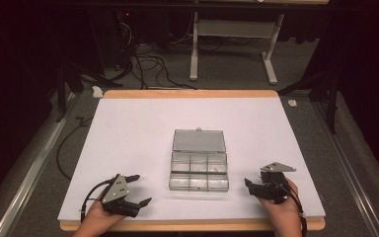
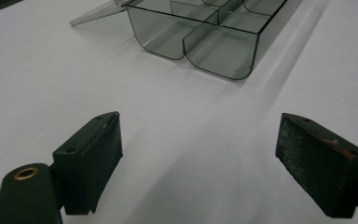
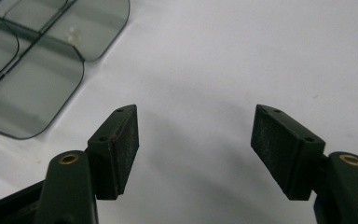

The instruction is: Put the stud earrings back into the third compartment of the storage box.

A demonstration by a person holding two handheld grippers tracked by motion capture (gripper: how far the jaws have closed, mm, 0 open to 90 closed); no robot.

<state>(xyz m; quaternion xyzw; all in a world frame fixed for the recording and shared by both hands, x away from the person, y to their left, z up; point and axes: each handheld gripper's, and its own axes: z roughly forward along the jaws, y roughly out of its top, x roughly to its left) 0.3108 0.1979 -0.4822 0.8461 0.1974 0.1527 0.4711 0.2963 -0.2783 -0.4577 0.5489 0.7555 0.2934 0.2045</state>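
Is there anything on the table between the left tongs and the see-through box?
No, just bare white table between the left tongs and the see-through box, as the left gripper view shows.

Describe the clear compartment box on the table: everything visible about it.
The compartment box looks like smoky transparent plastic, with a tray split into six rounded-cornered compartments, three across and two deep. Its hinged lid lies open, folded back flat away from the person. It rests on the white table surface, midway between both tools, touching neither.

- Left gripper [image 1: 139, 189]: black body, grey three-cornered plate with screws, black cable.
- Right gripper [image 1: 250, 184]: black, grey plate, cable.
- Jaws: black, brass-ringed holes, rough dark pads [image 3: 127, 144].
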